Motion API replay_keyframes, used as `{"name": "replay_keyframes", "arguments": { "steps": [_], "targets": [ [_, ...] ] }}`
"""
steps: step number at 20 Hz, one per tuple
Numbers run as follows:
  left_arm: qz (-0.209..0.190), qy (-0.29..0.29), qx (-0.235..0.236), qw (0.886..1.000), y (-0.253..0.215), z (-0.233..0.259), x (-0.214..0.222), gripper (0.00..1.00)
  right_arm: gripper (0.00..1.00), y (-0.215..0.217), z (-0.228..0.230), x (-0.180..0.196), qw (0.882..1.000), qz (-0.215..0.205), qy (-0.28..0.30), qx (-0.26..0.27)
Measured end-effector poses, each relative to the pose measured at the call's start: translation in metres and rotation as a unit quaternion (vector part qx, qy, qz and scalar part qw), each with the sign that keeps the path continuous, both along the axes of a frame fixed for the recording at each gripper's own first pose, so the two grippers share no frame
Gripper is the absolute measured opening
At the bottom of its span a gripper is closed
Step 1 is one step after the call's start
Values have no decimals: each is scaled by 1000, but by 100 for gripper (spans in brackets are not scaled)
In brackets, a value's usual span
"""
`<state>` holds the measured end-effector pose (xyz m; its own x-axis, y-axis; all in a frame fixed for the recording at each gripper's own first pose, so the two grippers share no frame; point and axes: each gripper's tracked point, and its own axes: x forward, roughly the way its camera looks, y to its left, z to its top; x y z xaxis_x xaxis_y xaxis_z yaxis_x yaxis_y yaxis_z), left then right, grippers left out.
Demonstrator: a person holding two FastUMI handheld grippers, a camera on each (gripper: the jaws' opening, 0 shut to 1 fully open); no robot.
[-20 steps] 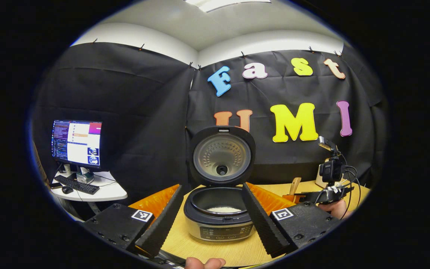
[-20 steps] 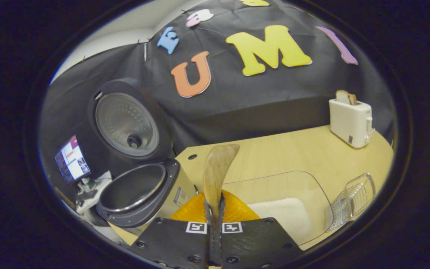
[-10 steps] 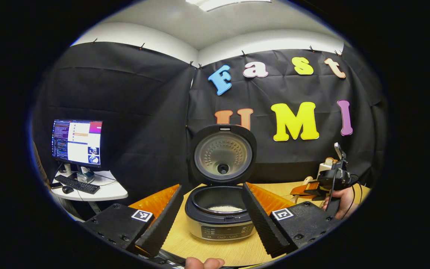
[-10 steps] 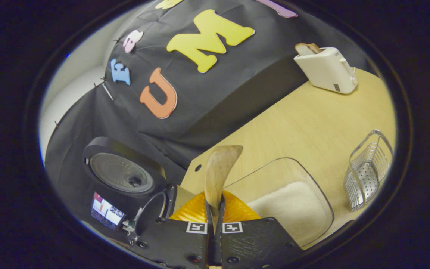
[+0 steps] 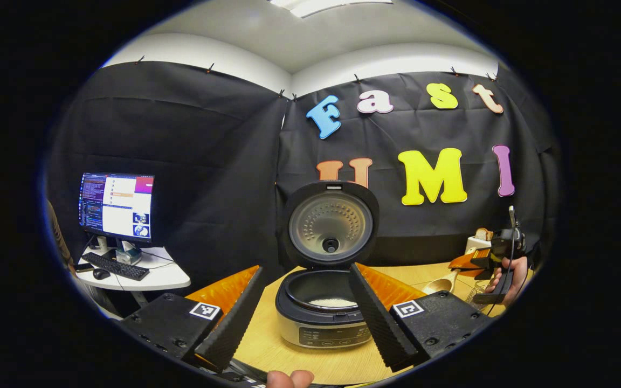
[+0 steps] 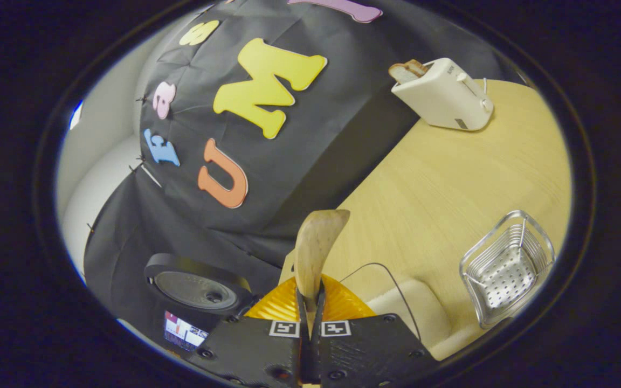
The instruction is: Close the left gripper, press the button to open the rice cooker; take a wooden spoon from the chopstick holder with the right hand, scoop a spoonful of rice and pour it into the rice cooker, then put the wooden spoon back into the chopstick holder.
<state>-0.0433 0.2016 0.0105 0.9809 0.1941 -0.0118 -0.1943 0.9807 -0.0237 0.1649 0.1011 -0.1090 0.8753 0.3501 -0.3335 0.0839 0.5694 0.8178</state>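
Spoon juts forward, pinched in the right tool; left tool gapes empty.

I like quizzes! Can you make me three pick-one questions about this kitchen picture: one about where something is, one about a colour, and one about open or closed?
1. Where is the toaster?
A. on the table
B. in the cooker
C. on the floor

2. What colour is the toaster?
A. red
B. white
C. green

3. The cooker lid is:
A. shut
B. missing
C. open

Answers: 1 A, it stands on the wooden table by the wall. 2 B, its body is white. 3 C, the lid stands upright and the pot shows rice.
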Motion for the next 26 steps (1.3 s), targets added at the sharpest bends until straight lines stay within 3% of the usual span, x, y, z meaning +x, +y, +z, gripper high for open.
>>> {"name": "replay_keyframes", "arguments": {
  "steps": [4, 7, 13, 16, 17, 19, 26],
  "targets": [
    [2, 16, 26, 1000, 1, -8, 0, 100, 0, 5, 23, 2, 1000, 7, -5, 25],
    [0, 21, 18, 1000, 3, -12, 2, 100, 0, 19, 52, 12, 999, 17, -27, 21],
    [5, 21, 4, 1000, 14, -14, -1, 100, 0, 101, 104, 28, 995, 78, -67, 7],
    [6, 22, 8, 1000, 16, -14, -2, 100, 0, 149, 113, 33, 990, 113, -82, -16],
    [6, 20, 9, 1000, 16, -13, -2, 94, 0, 163, 112, 36, 989, 121, -83, -25],
    [2, 21, 7, 1000, 14, -15, -1, 100, 0, 188, 113, 38, 986, 134, -92, -47],
    [9, 21, 9, 1000, 21, -17, -1, 100, 0, 228, 117, 40, 965, 140, -148, -167]
  ]
}}
